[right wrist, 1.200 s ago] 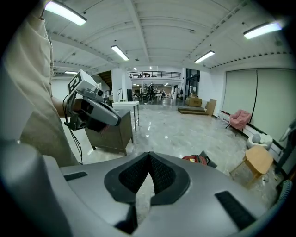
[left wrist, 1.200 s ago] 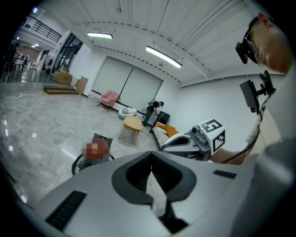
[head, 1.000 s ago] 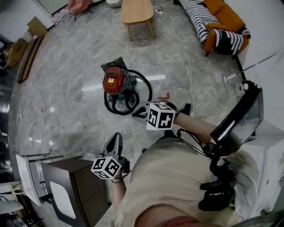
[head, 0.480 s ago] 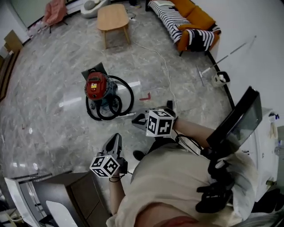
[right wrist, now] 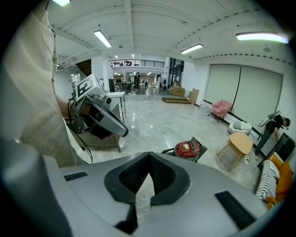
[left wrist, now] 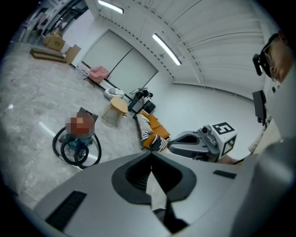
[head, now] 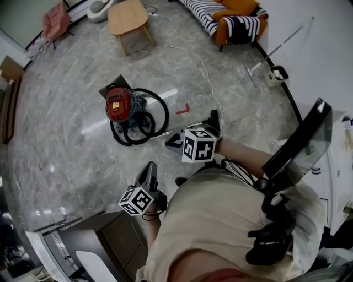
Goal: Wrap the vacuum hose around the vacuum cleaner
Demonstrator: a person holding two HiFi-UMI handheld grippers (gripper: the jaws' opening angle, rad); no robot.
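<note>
Head view: vacuum cleaner [head: 122, 107], red top, stands on the marble floor [head: 66, 143] at 11 o'clock of frame centre. Vacuum hose [head: 160, 110], black, lies in loops against the cleaner's 3-to-6 o'clock side, the largest loop arcing out toward 3 o'clock. Right hand-held gripper [head: 169, 141] is at centre and points toward 9 o'clock, near the hose loops but apart from them. Left hand-held gripper [head: 150, 166] is at 7 o'clock of centre and points toward 12, well apart from the cleaner. White cable [head: 207, 74] runs over the floor at 1 o'clock. Wooden table [head: 128, 16] and striped sofa [head: 231, 14] sit at the top edge.

Left gripper view: jaws pressed together, nothing between them. Cleaner [left wrist: 76, 144] with hose [left wrist: 95, 155] at 9 o'clock, far off. The right hand-held gripper [left wrist: 171, 147] shows at 3 o'clock.

Right gripper view: jaws pressed together, nothing between them. Cleaner [right wrist: 187, 149] sits just above the jaw tips at 1 o'clock, on the floor beyond. The left hand-held gripper [right wrist: 124, 133] is at 10 o'clock.
</note>
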